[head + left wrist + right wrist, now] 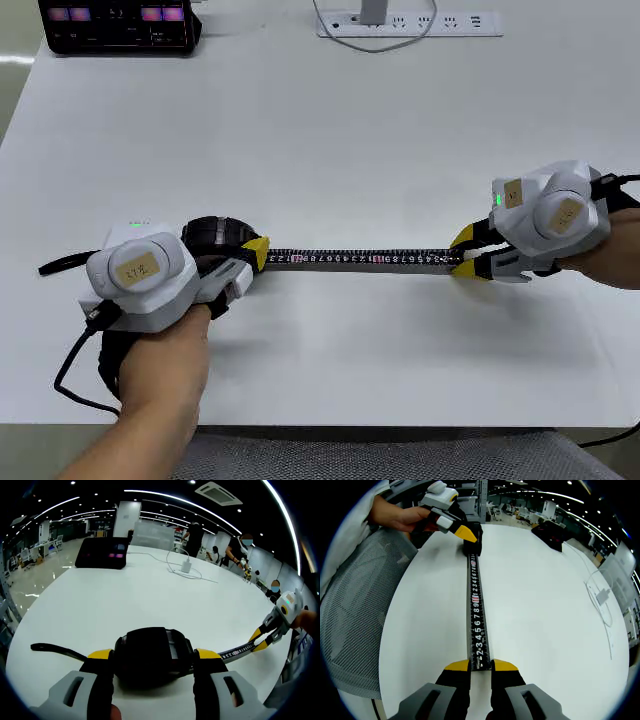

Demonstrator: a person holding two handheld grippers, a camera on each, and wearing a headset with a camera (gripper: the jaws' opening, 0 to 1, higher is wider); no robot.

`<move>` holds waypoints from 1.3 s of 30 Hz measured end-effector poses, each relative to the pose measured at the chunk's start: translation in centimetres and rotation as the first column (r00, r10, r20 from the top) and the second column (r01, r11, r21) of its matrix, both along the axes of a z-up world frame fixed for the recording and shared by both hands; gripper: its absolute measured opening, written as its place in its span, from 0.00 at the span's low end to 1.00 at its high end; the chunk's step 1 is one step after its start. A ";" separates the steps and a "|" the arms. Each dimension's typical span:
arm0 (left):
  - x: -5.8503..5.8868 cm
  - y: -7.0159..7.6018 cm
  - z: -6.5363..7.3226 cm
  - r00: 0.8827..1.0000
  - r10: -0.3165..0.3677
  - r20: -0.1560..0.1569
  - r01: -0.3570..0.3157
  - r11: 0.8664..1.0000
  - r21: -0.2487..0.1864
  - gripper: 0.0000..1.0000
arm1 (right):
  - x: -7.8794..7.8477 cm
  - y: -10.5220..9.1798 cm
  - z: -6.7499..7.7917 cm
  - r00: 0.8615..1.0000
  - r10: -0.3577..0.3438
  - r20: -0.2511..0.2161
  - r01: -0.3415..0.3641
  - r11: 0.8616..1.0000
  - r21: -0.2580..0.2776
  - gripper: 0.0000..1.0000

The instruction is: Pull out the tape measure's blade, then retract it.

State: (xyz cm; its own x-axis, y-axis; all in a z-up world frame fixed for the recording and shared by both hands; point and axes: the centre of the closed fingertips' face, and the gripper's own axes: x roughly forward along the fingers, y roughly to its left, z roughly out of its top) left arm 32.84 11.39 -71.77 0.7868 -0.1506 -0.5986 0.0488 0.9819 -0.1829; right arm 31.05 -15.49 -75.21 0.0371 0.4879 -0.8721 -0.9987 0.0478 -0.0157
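Observation:
A black tape measure case (218, 237) rests on the white table, held between the yellow-tipped fingers of my left gripper (250, 262), which is shut on it. In the left gripper view the case (153, 652) sits squarely between the jaws. The dark blade (365, 258) with white numbers runs out to the right across the table. My right gripper (466, 255) is shut on the blade's end. In the right gripper view the blade (476, 610) stretches straight away from the jaws to the case (472, 546).
A black device with a lit screen (118, 25) sits at the table's back left. A white power strip (410, 22) with a cable lies at the back. A black strap (52, 650) trails left of the case. A mesh chair (360, 610) stands at the table's near edge.

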 end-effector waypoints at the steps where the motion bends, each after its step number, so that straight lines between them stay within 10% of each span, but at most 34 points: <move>1: 0.0 0.0 0.0 1.000 0.001 -0.002 -0.001 1.000 0.003 0.60 | 0.0 0.0 0.0 1.000 -0.001 -0.001 0.001 1.000 0.000 0.12; 39: -0.2 0.2 -0.2 0.999 -0.013 -0.036 0.013 1.000 -0.003 0.56 | 0.2 1.9 0.1 1.000 0.013 -0.008 -0.013 1.000 0.007 0.10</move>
